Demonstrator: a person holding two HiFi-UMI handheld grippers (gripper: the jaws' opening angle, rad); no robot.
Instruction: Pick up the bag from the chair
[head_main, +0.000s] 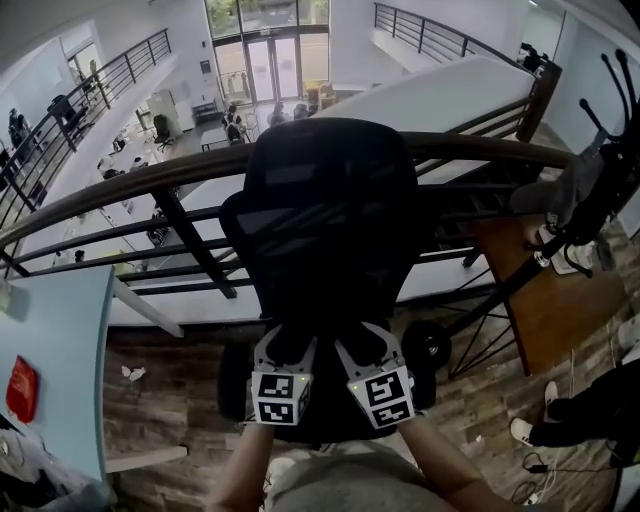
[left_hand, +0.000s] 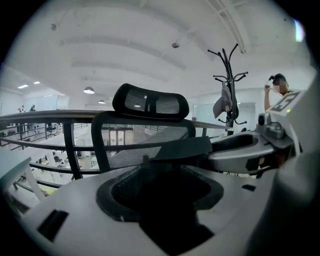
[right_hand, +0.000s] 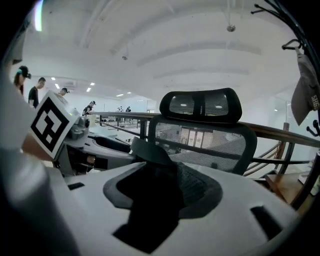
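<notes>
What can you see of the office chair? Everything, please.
The office chair is black, with a see-through mesh back and a separate curved headrest on top. It stands upright with its back to the railing and its seat towards the person. A caster shows at its base. The left tongs and right tongs are open over the dark seat; whether they touch it cannot be told.
</notes>
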